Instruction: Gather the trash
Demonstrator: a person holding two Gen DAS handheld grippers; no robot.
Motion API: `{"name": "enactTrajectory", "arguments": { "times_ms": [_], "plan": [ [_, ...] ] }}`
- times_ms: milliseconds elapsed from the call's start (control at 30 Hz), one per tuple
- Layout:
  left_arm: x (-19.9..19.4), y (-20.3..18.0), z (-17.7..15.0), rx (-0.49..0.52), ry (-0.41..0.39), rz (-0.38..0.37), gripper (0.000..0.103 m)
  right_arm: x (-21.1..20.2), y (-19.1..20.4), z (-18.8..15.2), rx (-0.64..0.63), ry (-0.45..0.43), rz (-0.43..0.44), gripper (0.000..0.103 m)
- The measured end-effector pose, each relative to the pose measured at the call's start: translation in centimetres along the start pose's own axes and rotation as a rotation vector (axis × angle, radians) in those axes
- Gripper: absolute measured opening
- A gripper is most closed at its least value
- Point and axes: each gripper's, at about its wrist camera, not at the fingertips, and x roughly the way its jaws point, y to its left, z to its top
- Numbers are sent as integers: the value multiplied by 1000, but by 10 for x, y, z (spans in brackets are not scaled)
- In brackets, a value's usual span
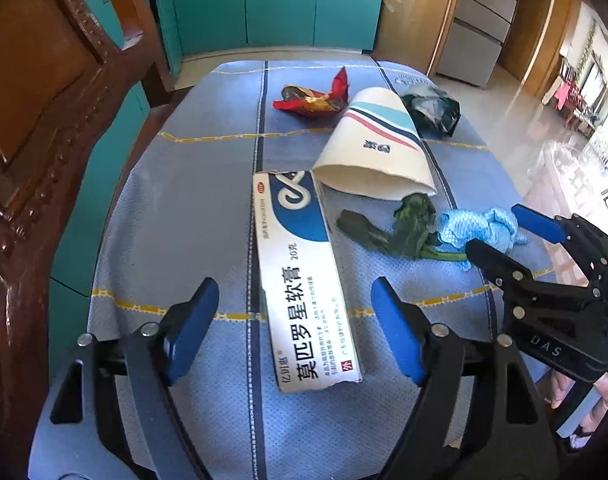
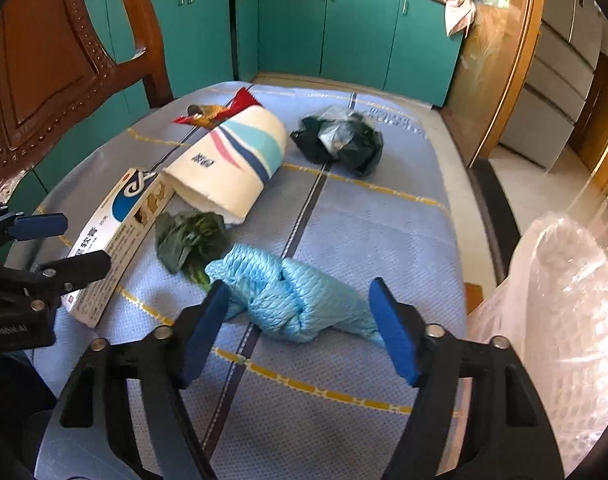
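Trash lies on a blue cloth-covered table [image 1: 176, 216]. A white and blue ointment box [image 1: 300, 280] lies between the fingers of my open left gripper [image 1: 296, 328]. Beyond it lie a paper cup [image 1: 375, 148] on its side, a wilted green leaf [image 1: 403, 228], a crumpled blue cloth [image 1: 479, 228], a red snack wrapper [image 1: 315, 96] and a dark plastic bag [image 1: 431, 108]. My right gripper [image 2: 300, 328] is open with the blue cloth [image 2: 288, 296] between its fingers. The box [image 2: 120, 236], cup [image 2: 232, 160], leaf [image 2: 188, 240], wrapper [image 2: 216, 112] and bag [image 2: 339, 140] also show there.
A carved wooden chair back [image 1: 44, 120] stands at the table's left. Teal cabinets [image 2: 323, 28] line the far wall. A pale translucent plastic bag over a white basket [image 2: 559, 320] stands off the table's right edge.
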Motion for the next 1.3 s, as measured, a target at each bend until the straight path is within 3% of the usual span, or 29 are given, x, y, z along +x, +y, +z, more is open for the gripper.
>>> {"name": "enactTrajectory", "arguments": {
  "times_ms": [100, 267, 367, 500, 933, 1300],
  "plan": [
    [4, -4, 2, 20, 4, 0, 79, 0, 1, -4, -1, 13, 1, 48],
    [3, -4, 1, 15, 2, -1, 79, -20, -2, -13, 56, 22, 71, 46],
    [2, -2, 0, 5, 7, -3, 79, -33, -1, -17, 76, 6, 86, 51],
    [6, -2, 1, 6, 18, 2, 81, -34, 3, -18, 25, -3, 29, 61],
    [11, -3, -1, 5, 34, 15, 83, -18, 7, -25, 18, 35, 39, 65],
    [13, -23, -4, 61, 31, 66, 83, -16, 7, -28, 43, 45, 46, 65]
  ]
}}
